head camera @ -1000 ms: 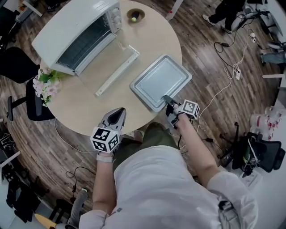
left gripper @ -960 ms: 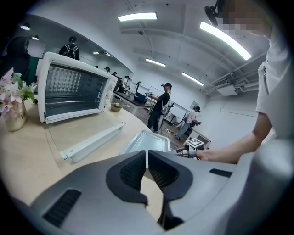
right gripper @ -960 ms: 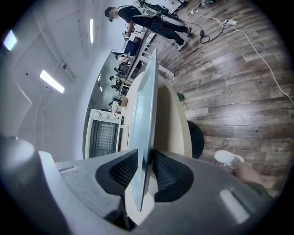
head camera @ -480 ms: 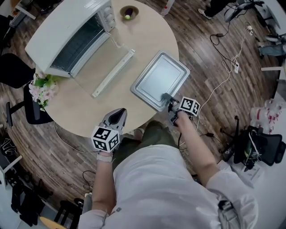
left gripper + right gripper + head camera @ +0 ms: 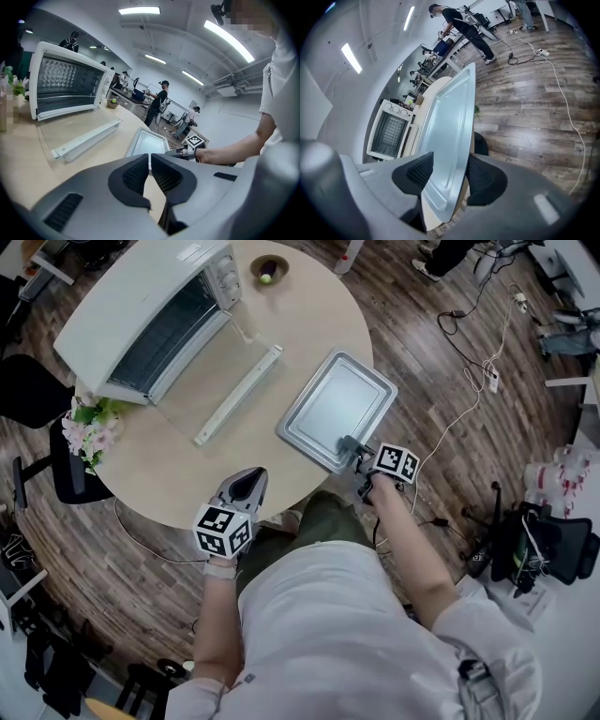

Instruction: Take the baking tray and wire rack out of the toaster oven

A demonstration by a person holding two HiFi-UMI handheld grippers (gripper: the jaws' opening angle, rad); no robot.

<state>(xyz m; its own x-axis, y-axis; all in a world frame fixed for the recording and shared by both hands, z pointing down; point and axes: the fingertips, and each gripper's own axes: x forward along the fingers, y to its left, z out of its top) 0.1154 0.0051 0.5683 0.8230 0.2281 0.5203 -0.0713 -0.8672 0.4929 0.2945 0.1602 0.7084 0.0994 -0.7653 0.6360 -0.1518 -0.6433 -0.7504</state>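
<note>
Where the round worktop (image 5: 187,474) curved nearest the person, the baking tray (image 5: 337,409) lay flat, out of the toaster oven (image 5: 131,296) and well apart from it. The right gripper (image 5: 354,448) stood at the tray's near corner. Its jaws had just been opening, and in the right gripper view the tray's rim passed between the two pads, which stood wide and did not clamp it. Whether one pad brushed the rim could not be settled. The left gripper (image 5: 246,482) hovered over the worktop's near edge, pointing towards the oven. Its jaws were drawn together to a narrow slit with nothing between them.

The oven's glass door lay open on the worktop. The pane was almost invisible from above, and only its pale handle (image 5: 239,395) showed clearly. Thin bars across the cavity in the left gripper view appeared to be the wire rack (image 5: 65,97), inside the oven, though reflections blurred them. A small bowl (image 5: 269,269) sat at the far edge, its contents too small to identify. Flowers (image 5: 89,423) overhung the left rim.
</note>
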